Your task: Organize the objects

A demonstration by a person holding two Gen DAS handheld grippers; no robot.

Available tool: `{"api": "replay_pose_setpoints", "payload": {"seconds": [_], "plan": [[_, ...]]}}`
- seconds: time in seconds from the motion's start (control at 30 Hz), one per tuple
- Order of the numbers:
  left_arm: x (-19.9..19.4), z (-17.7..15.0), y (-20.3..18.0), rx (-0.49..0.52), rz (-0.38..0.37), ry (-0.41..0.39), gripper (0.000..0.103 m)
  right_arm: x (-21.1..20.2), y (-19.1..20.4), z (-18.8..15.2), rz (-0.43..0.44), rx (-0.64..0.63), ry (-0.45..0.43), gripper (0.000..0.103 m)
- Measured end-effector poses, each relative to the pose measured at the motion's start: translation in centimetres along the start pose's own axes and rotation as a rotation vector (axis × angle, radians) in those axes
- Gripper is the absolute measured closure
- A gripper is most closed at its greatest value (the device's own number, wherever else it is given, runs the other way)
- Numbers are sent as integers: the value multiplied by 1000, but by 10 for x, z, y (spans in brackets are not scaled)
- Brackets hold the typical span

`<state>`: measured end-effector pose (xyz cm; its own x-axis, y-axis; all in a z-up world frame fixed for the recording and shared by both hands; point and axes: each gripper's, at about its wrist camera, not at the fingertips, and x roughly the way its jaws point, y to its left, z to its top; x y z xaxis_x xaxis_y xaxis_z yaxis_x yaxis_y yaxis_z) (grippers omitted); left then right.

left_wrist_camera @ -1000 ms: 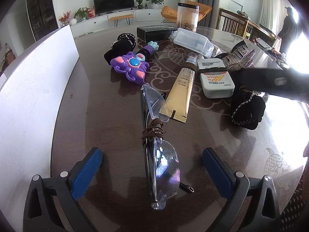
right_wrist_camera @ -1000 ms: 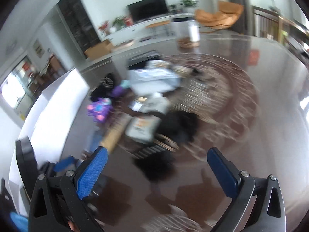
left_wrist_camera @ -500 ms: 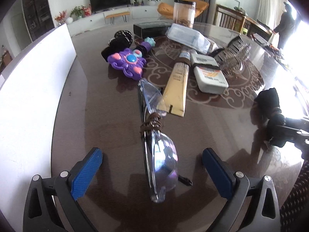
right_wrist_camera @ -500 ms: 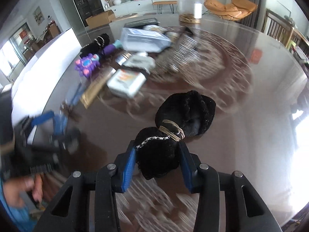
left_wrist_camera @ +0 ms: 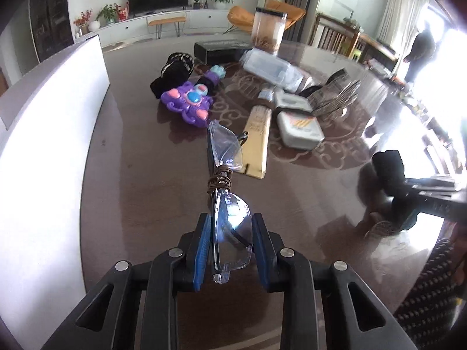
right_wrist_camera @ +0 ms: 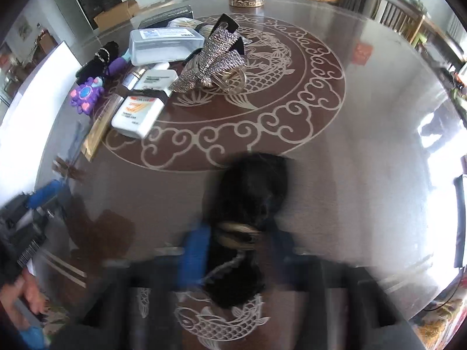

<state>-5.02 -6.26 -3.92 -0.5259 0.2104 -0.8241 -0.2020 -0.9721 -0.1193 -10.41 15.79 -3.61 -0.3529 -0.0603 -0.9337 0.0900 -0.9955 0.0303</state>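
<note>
Both grippers loaded, both grips shaky

Your left gripper point(left_wrist_camera: 230, 250) is closing on the near lens of the clear glasses point(left_wrist_camera: 226, 172), which could twist or slip out. Your right gripper point(right_wrist_camera: 236, 250) pinches the black velvet pouch point(right_wrist_camera: 248, 221), blurred, near the table point(right_wrist_camera: 364, 175) edge. Lift clear: bare table lies right, clutter sits far left.

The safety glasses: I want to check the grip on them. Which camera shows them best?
The left wrist view: the safety glasses lie sharp between the closing left gripper pads. The right wrist view shows only a blurred sliver at its left edge.
</note>
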Motion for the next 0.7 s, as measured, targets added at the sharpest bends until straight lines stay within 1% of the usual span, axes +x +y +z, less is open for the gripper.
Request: {"api": "replay_pose_setpoints", "payload": {"seconds": [0.07, 0.17, 0.23, 0.33, 0.4, 0.47, 0.5, 0.57, 0.63, 0.7], "plan": [[-14, -2, -6, 6, -30, -44, 75, -15, -1, -9, 10, -5, -45, 72], [-40, -5, -11, -14, -113, -93, 75, -39, -4, -18, 51, 1, -103, 72], [-59, -4, -10, -31, -151, -124, 75, -56, -3, -19, 78, 10, -137, 72], [-100, -4, 5, -72, -193, -189, 75, -79, 10, -16, 124, 1, -175, 72], [-138, -4, 26, -110, -194, -249, 75, -98, 31, -10, 182, -20, -206, 72], [-172, -4, 50, -137, -146, -311, 75, -114, 61, -1, 254, -51, -234, 72], [-189, -6, 66, -151, -99, -341, 75, -124, 82, 4, 307, -77, -249, 72], [-213, -12, 98, -188, -12, -367, 75, -141, 124, 11, 407, -127, -269, 72], [-225, -21, 132, -242, 66, -365, 75, -154, 175, 19, 514, -196, -275, 72], [-225, -35, 166, -306, 138, -328, 75, -160, 233, 22, 596, -288, -270, 72]]}}
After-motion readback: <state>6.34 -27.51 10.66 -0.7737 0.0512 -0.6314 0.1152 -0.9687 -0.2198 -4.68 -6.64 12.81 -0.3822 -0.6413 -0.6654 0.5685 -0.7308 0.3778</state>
